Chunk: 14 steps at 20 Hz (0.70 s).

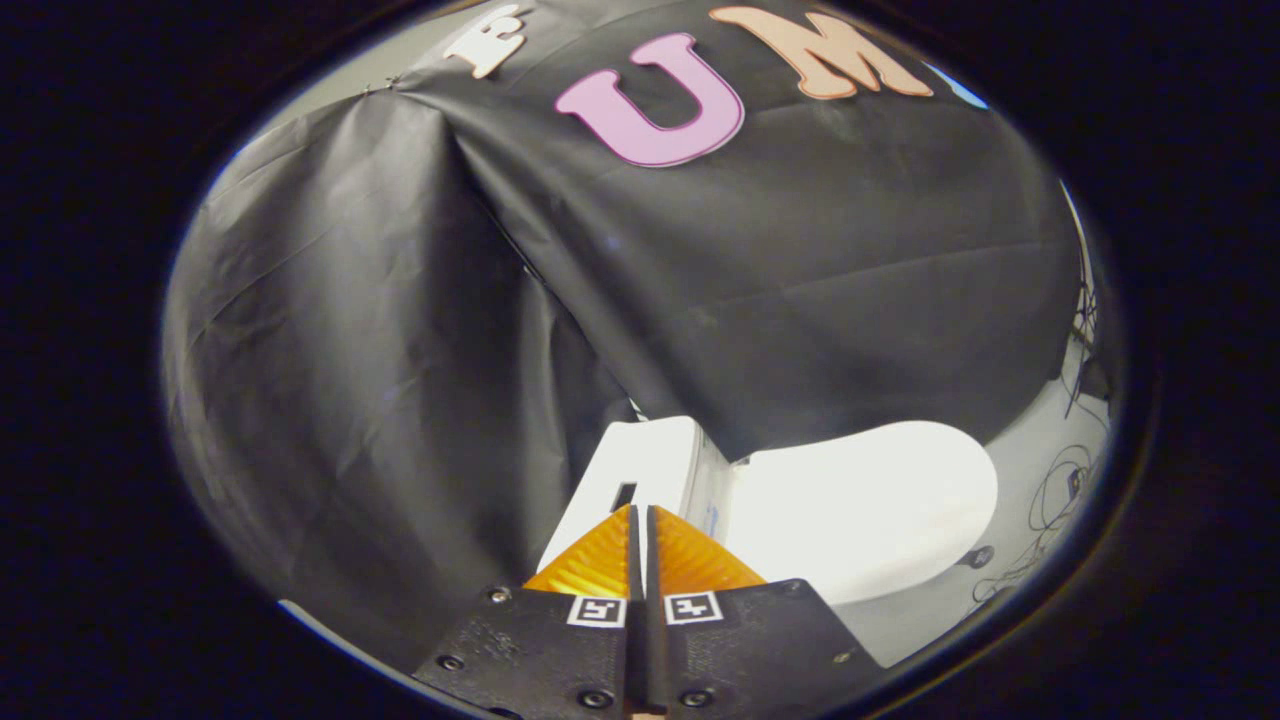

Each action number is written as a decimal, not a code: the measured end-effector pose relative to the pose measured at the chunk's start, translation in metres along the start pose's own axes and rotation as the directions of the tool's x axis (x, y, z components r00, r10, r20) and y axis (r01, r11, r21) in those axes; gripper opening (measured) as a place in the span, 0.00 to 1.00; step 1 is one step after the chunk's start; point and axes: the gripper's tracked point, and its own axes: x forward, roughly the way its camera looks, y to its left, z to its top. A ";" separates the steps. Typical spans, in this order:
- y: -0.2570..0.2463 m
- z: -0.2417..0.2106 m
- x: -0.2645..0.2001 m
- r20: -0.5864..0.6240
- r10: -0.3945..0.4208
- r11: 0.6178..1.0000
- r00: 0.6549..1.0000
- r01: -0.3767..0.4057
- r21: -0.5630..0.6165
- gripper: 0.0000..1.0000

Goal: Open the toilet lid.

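1. Lid (860, 505) is down, white and smooth, lying beyond the fingers and off to their right; the tank (640, 465) stands just ahead of the tips.
2. Gripper (641, 515): the fingers are pressed nearly together, with only a slit between them, and hold nothing.
3. Risk, as I judge it: closed tips may skid off the glossy lid or fail to get under its edge.
4. The cloth (400, 350) hanging over the tank could snag.
5. Pose: held above the toilet, tilted slightly down, aimed at the tank rather than the lid.
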 end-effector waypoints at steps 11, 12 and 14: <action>-0.127 -0.014 0.003 -0.017 -0.081 0.990 0.997 0.083 0.118 0.00; -0.146 -0.021 0.003 -0.028 -0.092 0.985 0.995 0.095 0.141 0.00; -0.184 -0.037 0.011 -0.053 -0.117 0.970 0.992 0.125 0.207 0.00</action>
